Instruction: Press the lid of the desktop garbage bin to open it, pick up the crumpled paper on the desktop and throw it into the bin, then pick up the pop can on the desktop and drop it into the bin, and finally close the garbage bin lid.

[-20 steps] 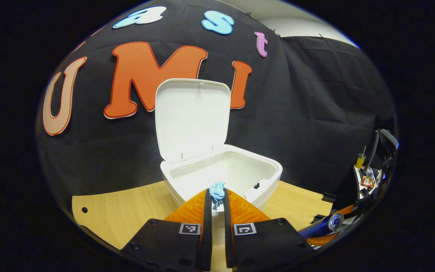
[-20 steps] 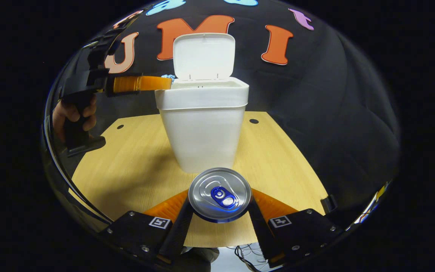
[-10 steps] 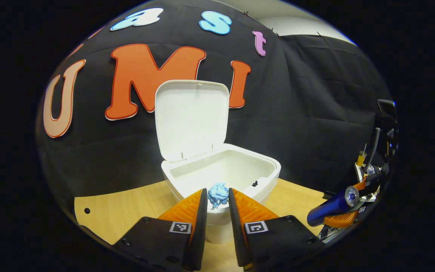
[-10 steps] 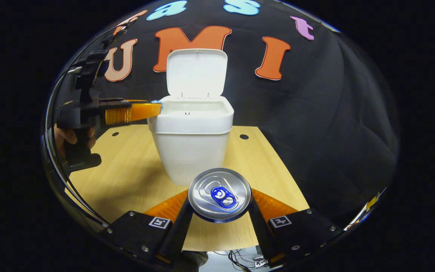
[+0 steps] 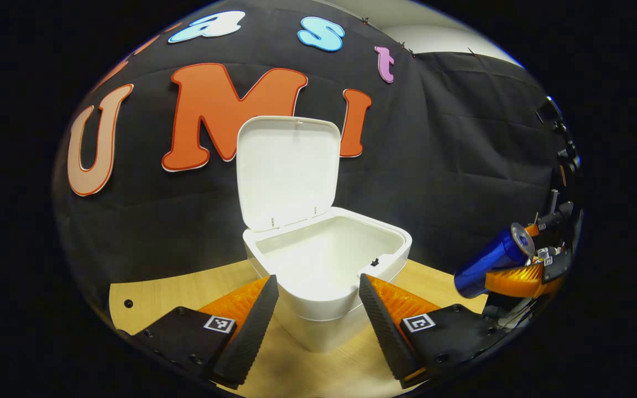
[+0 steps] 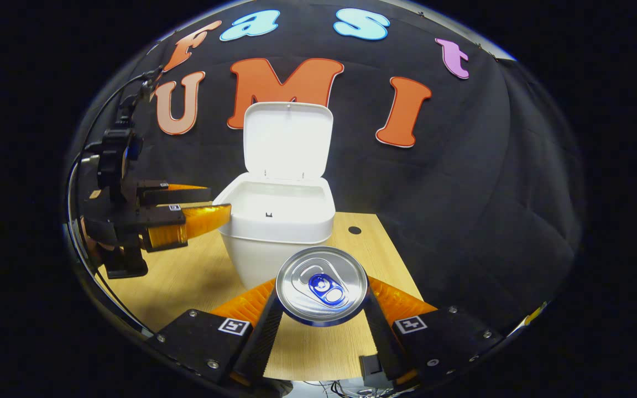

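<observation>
I'm pinching the pop can [image 6: 321,286] sideways in my right claw [image 6: 322,320], light, slick and dentable, bin [image 6: 274,229] gaping just ahead, while my left claw [image 5: 318,301] is hanging spread.

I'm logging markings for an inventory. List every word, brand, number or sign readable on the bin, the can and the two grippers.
Garbage bin and its lid: no text.
Pop can: nothing readable on its top or its blue side.
Left gripper and right gripper: square black-and-white coded markers, with no words or numbers.
</observation>
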